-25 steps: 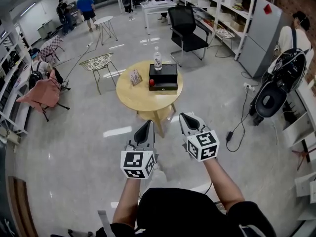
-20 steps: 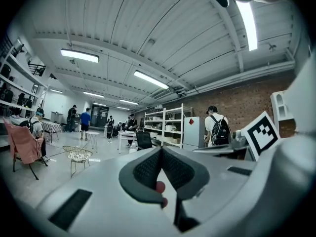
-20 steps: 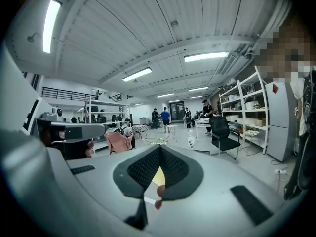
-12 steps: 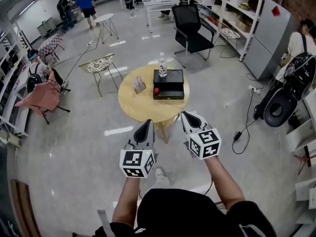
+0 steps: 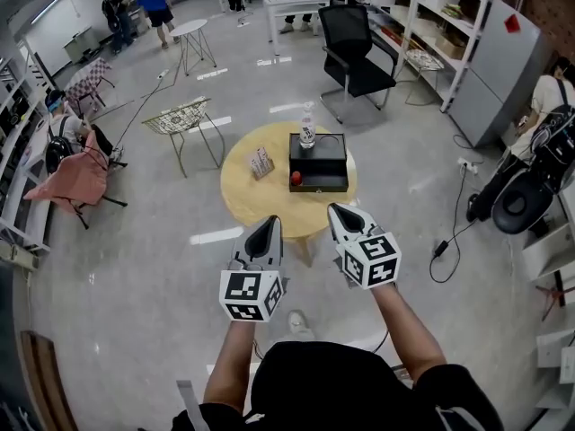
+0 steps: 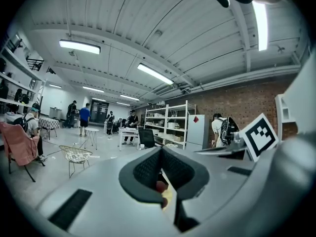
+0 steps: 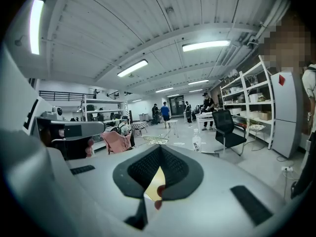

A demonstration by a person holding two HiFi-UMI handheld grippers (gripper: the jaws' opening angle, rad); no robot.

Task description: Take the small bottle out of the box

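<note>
A black box point(image 5: 318, 162) rests on a round wooden table point(image 5: 252, 196) ahead of me. A clear bottle with a white label point(image 5: 307, 133) stands upright at the box's far edge, and it also shows far off in the right gripper view point(image 7: 196, 143). A small red thing point(image 5: 296, 178) sits at the box's near left corner. My left gripper point(image 5: 269, 223) and right gripper point(image 5: 340, 212) hang side by side above the floor, short of the table. Both are shut and hold nothing.
A small card stand point(image 5: 262, 162) stands on the table left of the box. Beyond the table are a black office chair point(image 5: 355, 48) and a wire chair point(image 5: 184, 115). A cable point(image 5: 446, 241) trails on the floor at right. People sit and stand at both sides.
The table with the box has drifted right and slightly nearer in the head view. Both grippers keep their pose and stay shut.
</note>
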